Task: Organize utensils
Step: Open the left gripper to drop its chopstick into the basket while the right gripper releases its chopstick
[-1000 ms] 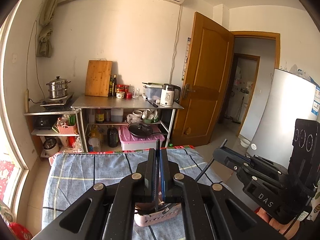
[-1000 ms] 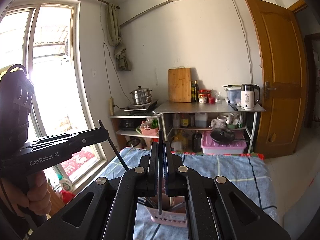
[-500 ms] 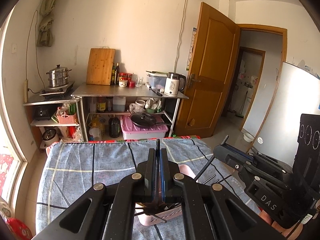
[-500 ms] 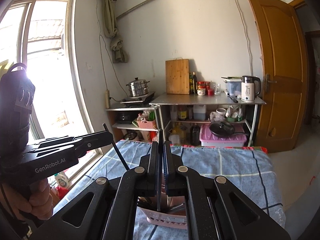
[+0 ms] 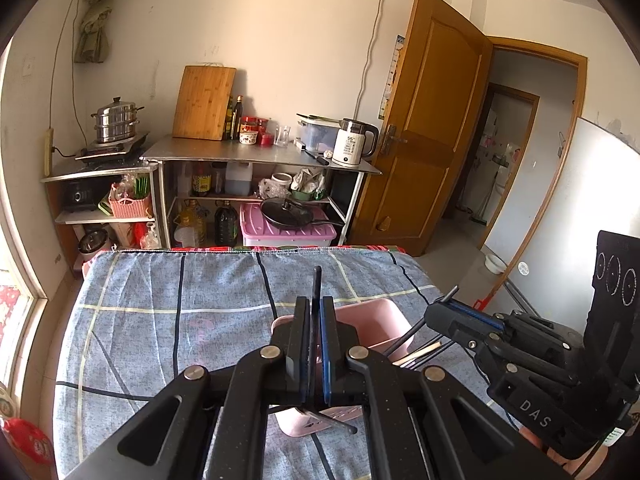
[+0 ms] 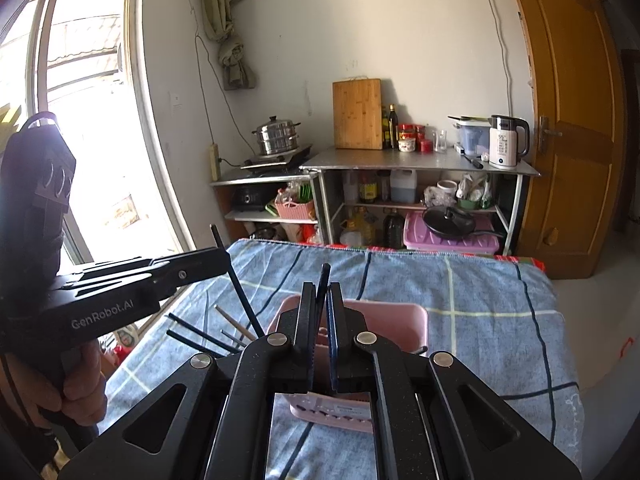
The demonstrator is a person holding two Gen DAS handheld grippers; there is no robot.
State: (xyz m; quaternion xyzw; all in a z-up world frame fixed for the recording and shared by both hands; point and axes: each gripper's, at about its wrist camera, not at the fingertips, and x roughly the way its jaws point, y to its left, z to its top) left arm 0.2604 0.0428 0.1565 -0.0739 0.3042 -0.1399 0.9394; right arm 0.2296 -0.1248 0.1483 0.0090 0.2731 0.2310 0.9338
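Observation:
A pink utensil basket (image 5: pixel 376 328) stands on the blue checked tablecloth (image 5: pixel 180 312); it also shows in the right wrist view (image 6: pixel 384 320). My left gripper (image 5: pixel 316 308) is shut on a dark chopstick (image 5: pixel 317 280) just above the basket. My right gripper (image 6: pixel 319 300) is shut on another dark chopstick (image 6: pixel 322 280) over the basket's near side. Several chopsticks (image 6: pixel 208 336), dark and one light wooden, lean in the basket. Each gripper shows in the other's view: the right one (image 5: pixel 448 312) and the left one (image 6: pixel 216 260).
A metal kitchen rack (image 5: pixel 260 156) with a kettle, cutting board, steamer pot and jars stands against the far wall beyond the table's far edge. A wooden door (image 5: pixel 424 128) is at the right and a window (image 6: pixel 80 120) at the left.
Both grippers have tipped downward and come lower toward the basket, each still holding its chopstick. The basket and tablecloth now fill more of both views.

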